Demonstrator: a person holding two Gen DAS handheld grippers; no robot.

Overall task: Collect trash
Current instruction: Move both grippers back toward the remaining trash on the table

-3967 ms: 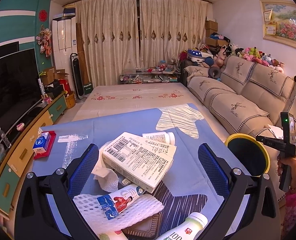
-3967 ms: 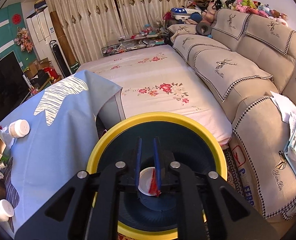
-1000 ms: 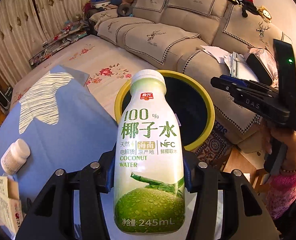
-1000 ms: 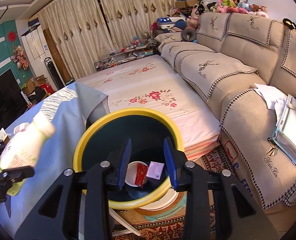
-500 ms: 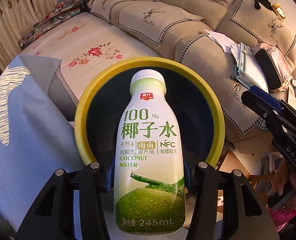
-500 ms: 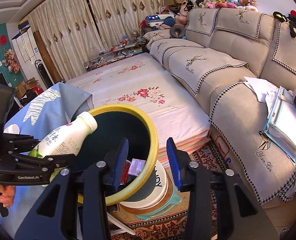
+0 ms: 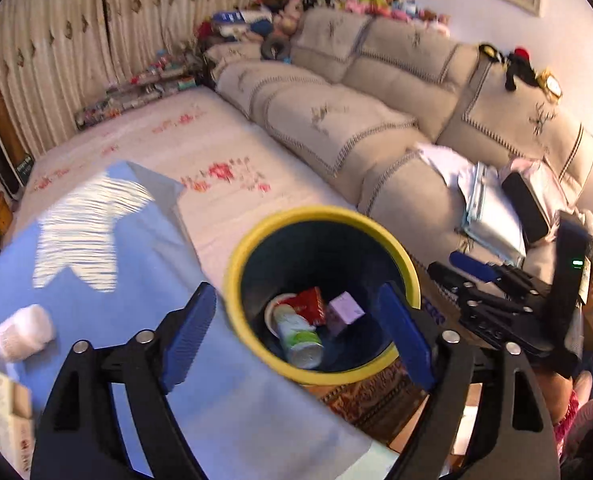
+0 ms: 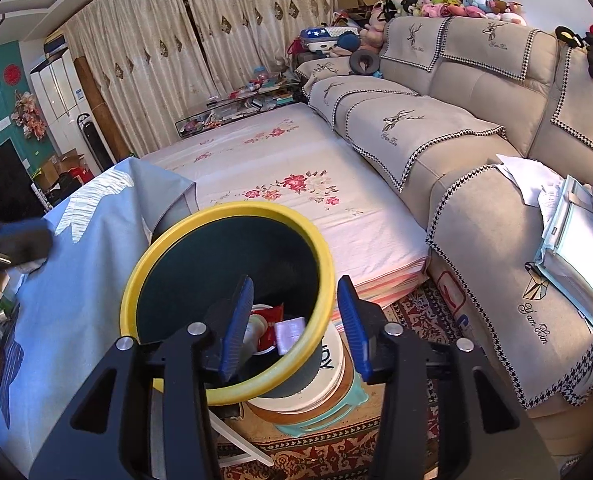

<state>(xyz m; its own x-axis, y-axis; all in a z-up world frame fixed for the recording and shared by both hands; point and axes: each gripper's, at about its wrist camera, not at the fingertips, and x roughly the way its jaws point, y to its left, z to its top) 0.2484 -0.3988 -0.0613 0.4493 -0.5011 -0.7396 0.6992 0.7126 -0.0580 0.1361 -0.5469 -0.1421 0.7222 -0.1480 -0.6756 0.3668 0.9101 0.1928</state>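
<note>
Bottom centre of left wrist view: left tongs (image 7: 296, 332) empty now, jaws opening wide, nothing between them. Half a sec ago clamped on the coconut water bottle held over the bin; no longer. Bottle (image 7: 298, 334) now down in the bin (image 7: 324, 216), lying on its side at the bottom, cap end toward upper left, next to a red packet (image 7: 310, 300) and a small lilac box (image 7: 344, 310), over a white bowl or lid. Means drop done: one more piece of trash collected, left tongs free for the next pick.

Bottle vs. tongs: seen in the gap between the left pads but well below them, inside the bin, no contact. Frame blurred, so left hand prob. on the move.

Lower left of same view: more trash left on the blue cloth (image 7: 96, 280) — small white jar (image 7: 22, 332), edge of a printed box (image 7: 0, 420) at the frame edge. Task not finished by the look of it.

Bottom centre of right wrist view: right tongs (image 8: 294, 326) half apart and opening, empty, hovering over the near yellow rim. Bottle cap end just visible between the pads, deep in the bin. Left tongs a dark blur at mid left.

Far: flowered bed cover, beige sofa, curtains.
</note>
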